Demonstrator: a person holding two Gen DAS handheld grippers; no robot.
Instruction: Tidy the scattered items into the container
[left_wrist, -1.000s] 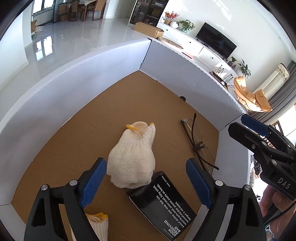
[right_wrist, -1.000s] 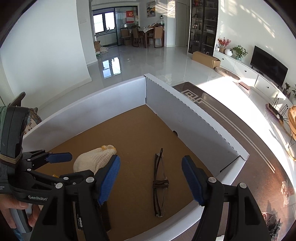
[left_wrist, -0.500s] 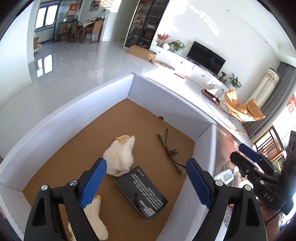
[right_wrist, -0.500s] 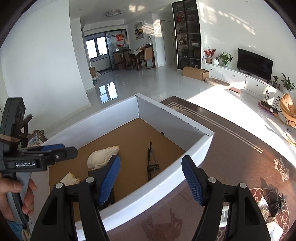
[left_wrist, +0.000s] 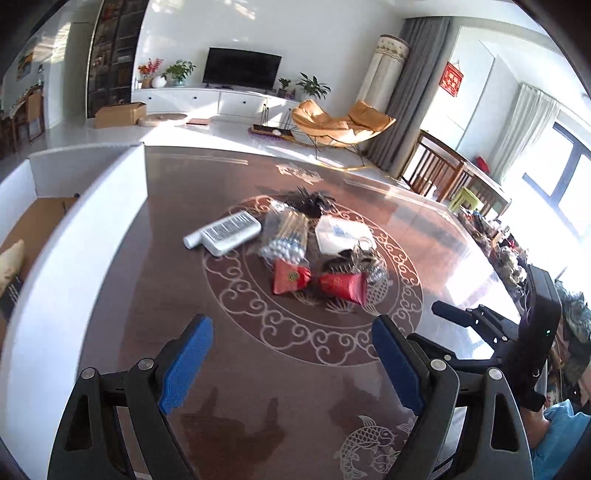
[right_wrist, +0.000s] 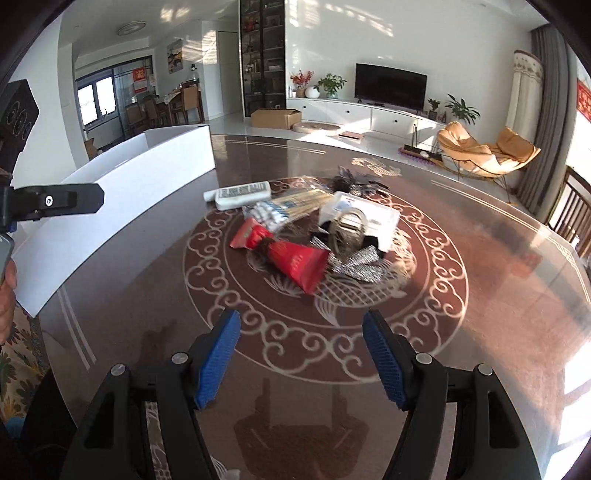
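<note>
Sunlit living room lies behind a dark, glossy worktop (right_wrist: 480, 295) with pale scrollwork. Near its middle sits the heap of scattered items (left_wrist: 314, 251): two red packets (right_wrist: 291, 258), a bag of cotton swabs (left_wrist: 288, 240), a white remote-like bar (left_wrist: 225, 230); the tangle behind is blurred. To the left stands the white container (left_wrist: 92, 206), its interior mostly cut off. Left gripper (left_wrist: 291, 369) and right gripper (right_wrist: 301, 358) both hover with jaws apart, empty.
</note>
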